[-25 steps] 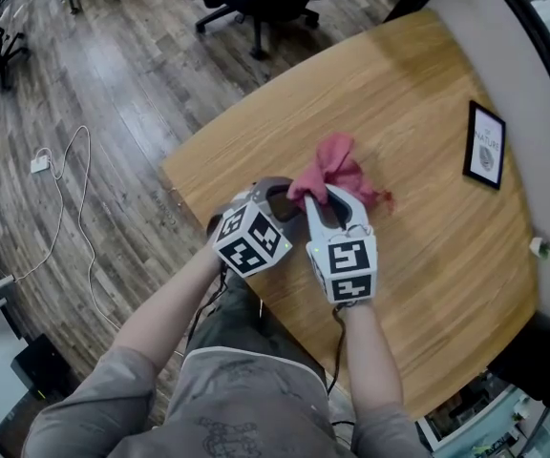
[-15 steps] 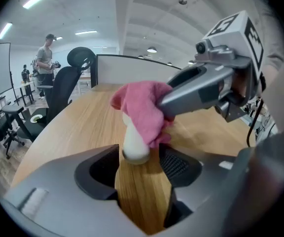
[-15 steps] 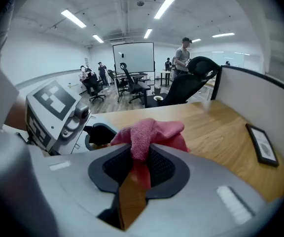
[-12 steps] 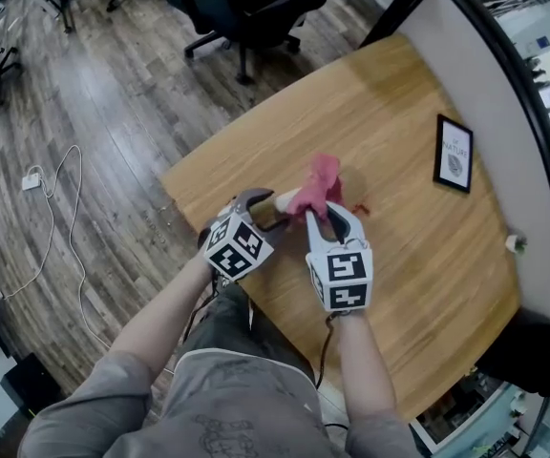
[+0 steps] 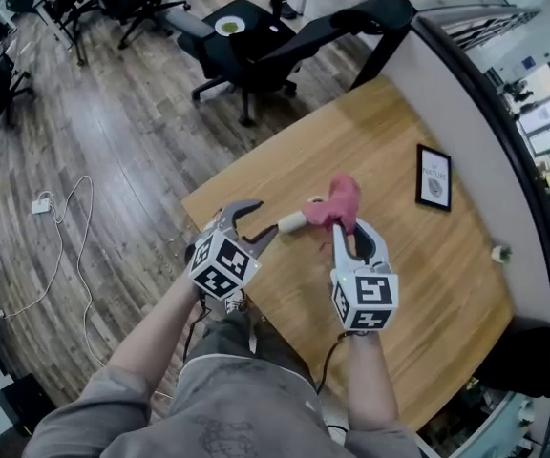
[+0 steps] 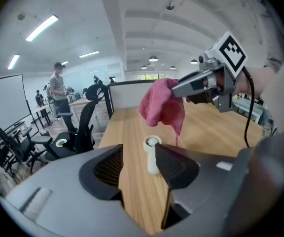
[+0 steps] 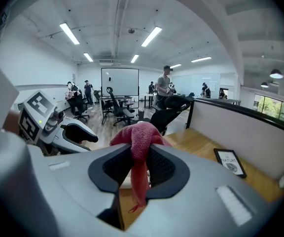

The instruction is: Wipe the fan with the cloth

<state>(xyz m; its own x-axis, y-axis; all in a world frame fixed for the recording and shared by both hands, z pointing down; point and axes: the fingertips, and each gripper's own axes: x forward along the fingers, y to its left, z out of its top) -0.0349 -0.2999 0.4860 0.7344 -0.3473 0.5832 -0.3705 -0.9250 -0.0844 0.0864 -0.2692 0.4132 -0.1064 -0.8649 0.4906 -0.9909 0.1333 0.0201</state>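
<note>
A small white fan [image 5: 292,222] lies on the wooden table [image 5: 447,284], its handle towards my left gripper [image 5: 259,223]. That gripper is open and has just been closing. The fan [image 6: 152,154] shows through the gap just past the tips, close to the right-hand pad, and nothing presses it. My right gripper [image 5: 349,222] is shut on a red cloth [image 5: 342,198], held above the table over the fan's far end. In the right gripper view the cloth [image 7: 140,138] bulges over the jaws and a strip hangs between them. The left gripper [image 7: 78,132] shows at the left there.
A black picture frame [image 5: 434,176] lies on the table near the curved partition wall [image 5: 485,113]. A small pale object [image 5: 500,253] sits by that wall. Office chairs [image 5: 246,36] stand beyond the table's far edge, and a cable [image 5: 55,198] lies on the floor. People stand in the background [image 6: 59,95].
Both grippers have risen off the table. The red cloth came up bunched in the right gripper, and the white fan beneath it now shows. The head view has tilted further out.
</note>
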